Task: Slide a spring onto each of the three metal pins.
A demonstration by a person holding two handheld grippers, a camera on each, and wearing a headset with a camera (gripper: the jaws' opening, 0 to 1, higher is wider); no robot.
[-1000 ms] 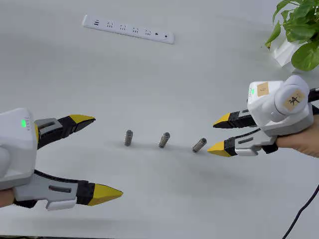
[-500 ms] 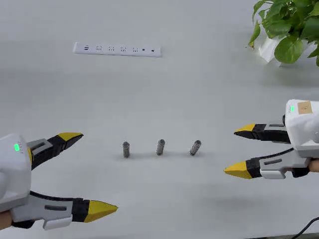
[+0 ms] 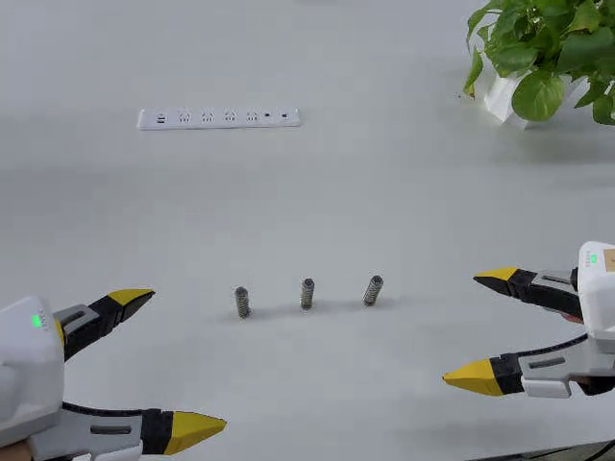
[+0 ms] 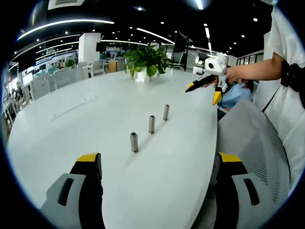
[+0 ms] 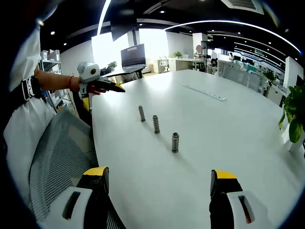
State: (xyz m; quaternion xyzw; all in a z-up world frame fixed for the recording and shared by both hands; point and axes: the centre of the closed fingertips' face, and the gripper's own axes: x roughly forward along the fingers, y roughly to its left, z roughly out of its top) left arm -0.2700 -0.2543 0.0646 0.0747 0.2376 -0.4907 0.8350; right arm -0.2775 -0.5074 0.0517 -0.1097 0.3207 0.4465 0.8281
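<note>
**Figure: both tools drawn back from the finished row.** Three springs stand upright in a short row on the tabletop, between the two tools and ahead of both pairs of jaws. The pins are hidden inside the coils, so it is a judgement that each spring sleeves one.

The right tool has its jaws wide apart and holds nothing. It now lies well apart from the end spring on its side. One second ago its lower tip was just beside that spring, so it has pulled back and away.

The left tool is likewise spread and empty. It stays well back from the row, much as before.

The head camera has shifted over the same interval. The drift of the power strip and plant across the frame is therefore no move of those things.

In the left gripper view the springs recede in a line from between the jaws toward the right tool. In the right gripper view the same row runs off toward the left tool.

Every spring in sight stands in the row and neither tool carries one. The retreat therefore reads as a release after the last placement, and the task appears complete.
</note>
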